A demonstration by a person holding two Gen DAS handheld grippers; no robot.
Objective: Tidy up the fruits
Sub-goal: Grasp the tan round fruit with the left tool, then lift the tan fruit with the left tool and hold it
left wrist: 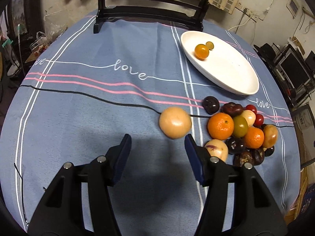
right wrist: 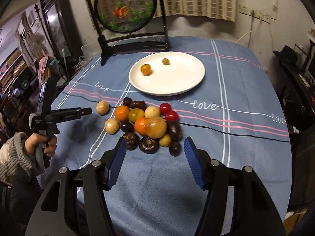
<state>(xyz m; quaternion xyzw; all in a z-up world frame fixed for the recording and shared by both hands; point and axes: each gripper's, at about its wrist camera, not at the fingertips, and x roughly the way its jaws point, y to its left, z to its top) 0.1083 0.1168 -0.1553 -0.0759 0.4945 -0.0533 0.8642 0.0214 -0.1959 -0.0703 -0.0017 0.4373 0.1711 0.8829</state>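
Note:
A pile of fruit [right wrist: 147, 125] lies on the blue tablecloth: oranges [left wrist: 220, 125], red tomatoes [right wrist: 168, 111], dark plums and pale round fruits. A white plate [right wrist: 177, 82] behind it holds a small orange tomato [right wrist: 145, 69] and a green one [right wrist: 165, 61]. My left gripper [left wrist: 157, 137] is open, with a pale tan fruit [left wrist: 175, 122] just beyond its fingertips, left of the pile; the fruit looks blurred. My right gripper [right wrist: 154, 142] is open above the near edge of the pile. The left gripper also shows in the right wrist view [right wrist: 86, 111].
A black framed round screen [right wrist: 126, 9] stands at the table's far edge. A thin black cable [left wrist: 88, 96] runs across the cloth. Furniture and clutter surround the table on both sides.

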